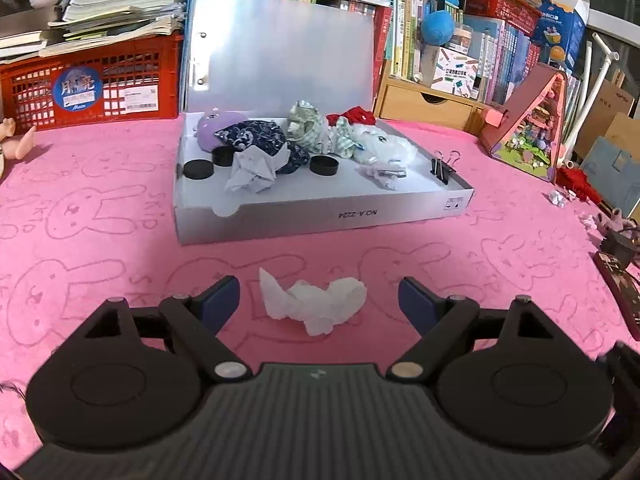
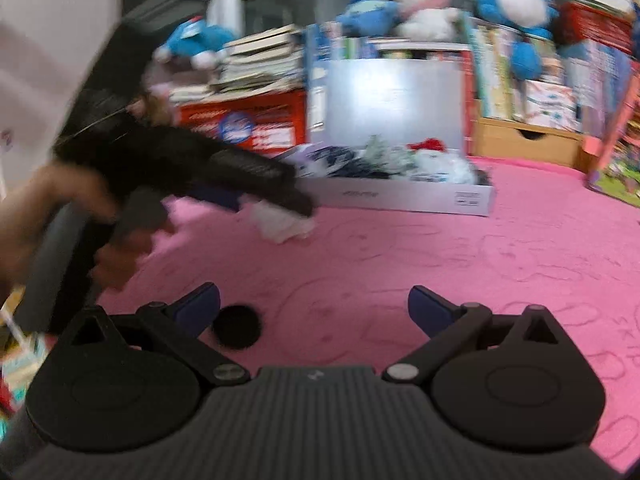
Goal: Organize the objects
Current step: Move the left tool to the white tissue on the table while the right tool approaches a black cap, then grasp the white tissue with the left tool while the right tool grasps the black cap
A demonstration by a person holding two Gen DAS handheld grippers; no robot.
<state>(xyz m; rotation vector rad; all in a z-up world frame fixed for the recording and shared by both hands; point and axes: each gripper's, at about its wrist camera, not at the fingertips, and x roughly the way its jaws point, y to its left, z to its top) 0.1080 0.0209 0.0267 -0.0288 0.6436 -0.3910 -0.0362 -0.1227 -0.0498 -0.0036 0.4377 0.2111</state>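
Observation:
A crumpled white tissue (image 1: 314,302) lies on the pink cloth, between the tips of my open left gripper (image 1: 320,300), whose blue pads do not touch it. Behind it stands a flat white box (image 1: 324,210) with its lid up, holding black caps, cloth pieces, a purple toy and binder clips. In the blurred right wrist view my right gripper (image 2: 314,312) is open and empty above the cloth, with a black round cap (image 2: 236,326) just beside its left finger. The same tissue (image 2: 282,224) shows there under the left gripper's tips, with a hand holding that gripper.
A red crate (image 1: 92,80) with stacked books stands back left, a wooden drawer unit (image 1: 428,104) and a pink model house (image 1: 528,124) back right. Small scraps and a dark device (image 1: 616,256) lie at the right edge. Books and plush toys fill the back.

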